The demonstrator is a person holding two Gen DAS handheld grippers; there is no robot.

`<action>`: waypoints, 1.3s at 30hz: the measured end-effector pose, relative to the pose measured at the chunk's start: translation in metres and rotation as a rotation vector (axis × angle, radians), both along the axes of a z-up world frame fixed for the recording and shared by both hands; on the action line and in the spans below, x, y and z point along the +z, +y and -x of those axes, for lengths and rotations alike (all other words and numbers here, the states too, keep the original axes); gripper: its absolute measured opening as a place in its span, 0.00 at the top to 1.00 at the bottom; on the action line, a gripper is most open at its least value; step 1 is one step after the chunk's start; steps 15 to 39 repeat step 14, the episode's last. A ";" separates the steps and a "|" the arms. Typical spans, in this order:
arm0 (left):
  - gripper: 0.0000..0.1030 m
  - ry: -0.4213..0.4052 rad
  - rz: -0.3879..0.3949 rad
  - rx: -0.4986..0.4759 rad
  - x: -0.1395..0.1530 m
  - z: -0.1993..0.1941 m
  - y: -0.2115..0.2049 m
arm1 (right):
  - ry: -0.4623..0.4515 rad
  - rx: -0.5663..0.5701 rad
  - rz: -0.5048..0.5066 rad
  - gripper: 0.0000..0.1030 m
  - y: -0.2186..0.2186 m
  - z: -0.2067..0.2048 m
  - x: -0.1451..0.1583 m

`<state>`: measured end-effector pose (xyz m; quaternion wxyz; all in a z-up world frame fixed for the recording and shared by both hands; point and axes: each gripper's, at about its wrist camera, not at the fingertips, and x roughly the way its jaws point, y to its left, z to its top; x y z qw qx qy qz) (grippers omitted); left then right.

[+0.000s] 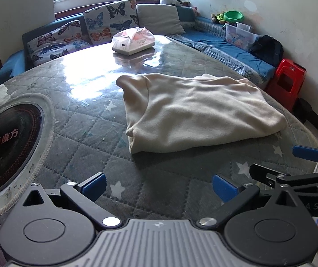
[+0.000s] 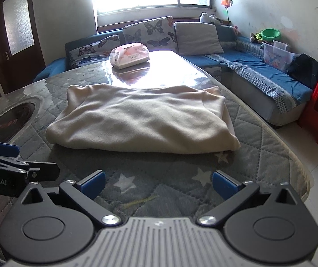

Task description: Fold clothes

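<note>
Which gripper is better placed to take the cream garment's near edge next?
Right, probably. The right gripper faces the cream garment squarely, open and empty. The left gripper, also open, sees it off toward its right.

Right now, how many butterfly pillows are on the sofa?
2: one butterfly pillow at the sofa's left end, another beside the plain grey cushion. The table may hide more.

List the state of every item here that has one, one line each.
cream garment: folded into a flat stack, lying on the table, untouched.
left gripper: open, empty, short of the garment.
right gripper: open, empty, short of the garment.
tissue pack: opened on top, resting on the table behind the garment.
door: shut.
</note>
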<state>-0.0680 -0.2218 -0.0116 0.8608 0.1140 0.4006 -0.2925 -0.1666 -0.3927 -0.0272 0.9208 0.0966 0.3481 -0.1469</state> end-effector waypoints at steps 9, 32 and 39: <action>0.00 -0.010 0.003 -0.012 -0.001 0.005 -0.002 | 0.012 -0.008 -0.004 0.00 -0.001 0.003 -0.005; 0.00 -0.006 0.005 -0.017 -0.001 0.006 -0.002 | 0.010 -0.011 -0.007 0.00 0.000 0.005 -0.004; 0.00 -0.006 0.005 -0.017 -0.001 0.006 -0.002 | 0.010 -0.011 -0.007 0.00 0.000 0.005 -0.004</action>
